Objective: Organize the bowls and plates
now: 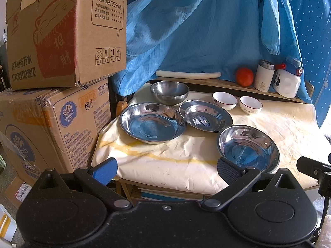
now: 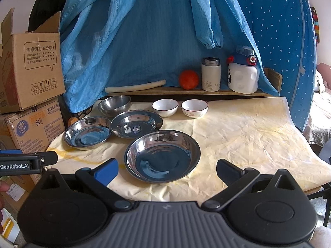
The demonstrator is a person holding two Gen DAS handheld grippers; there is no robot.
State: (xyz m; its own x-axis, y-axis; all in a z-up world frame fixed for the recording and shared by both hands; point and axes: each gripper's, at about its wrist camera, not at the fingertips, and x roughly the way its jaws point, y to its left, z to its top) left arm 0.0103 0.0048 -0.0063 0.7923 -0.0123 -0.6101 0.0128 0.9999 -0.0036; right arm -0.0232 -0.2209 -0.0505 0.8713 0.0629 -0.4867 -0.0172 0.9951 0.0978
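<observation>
Nearest, right gripper: jaws spread wide, nothing held, poised low over the front edge of the cloth-covered table, squarely facing the near steel plate, likely the first pick. Left gripper: likewise released and empty, hanging just off the table's front-left corner, probably waiting its turn. Behind, left steel plate and middle steel plate, rims touching or overlapping, too close to tell which; spread flat, unstacked, so sorting seemingly not yet begun. Farther back, steel bowl alone at the rear left. Smallest, two white bowls side by side below the shelf, near but apart, an easy pair for nesting.
</observation>
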